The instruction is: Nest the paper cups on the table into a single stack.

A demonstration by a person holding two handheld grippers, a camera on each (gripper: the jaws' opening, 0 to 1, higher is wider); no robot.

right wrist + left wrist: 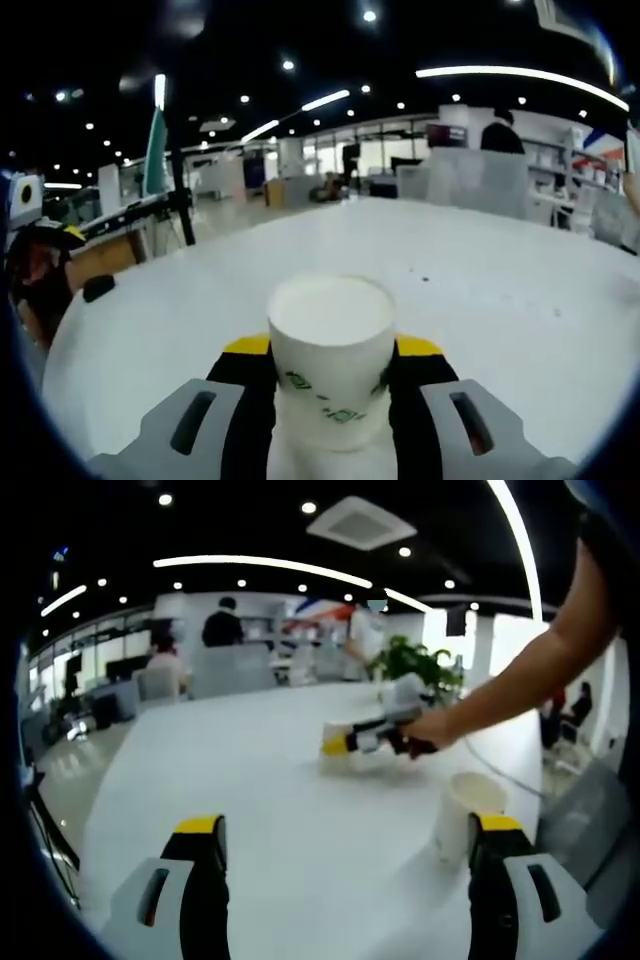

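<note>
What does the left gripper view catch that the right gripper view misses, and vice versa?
Left gripper view alone: its own gripper with jaws wide apart, a second paper cup beside the right jaw, a potted plant, and the person's arm reaching over the table.

Right gripper view alone: the cup's open mouth and green print up close, and a black stand at the table's far edge.

Both: the white table, the right gripper and the paper cup between its jaws, and the office behind.

Left gripper view: low over white tabletop, facing along it toward office background; other gripper seen at middle distance. Right gripper view: low, very near white paper cup with green print, facing across same tabletop. Shared: tabletop, that cup, distant office.
</note>
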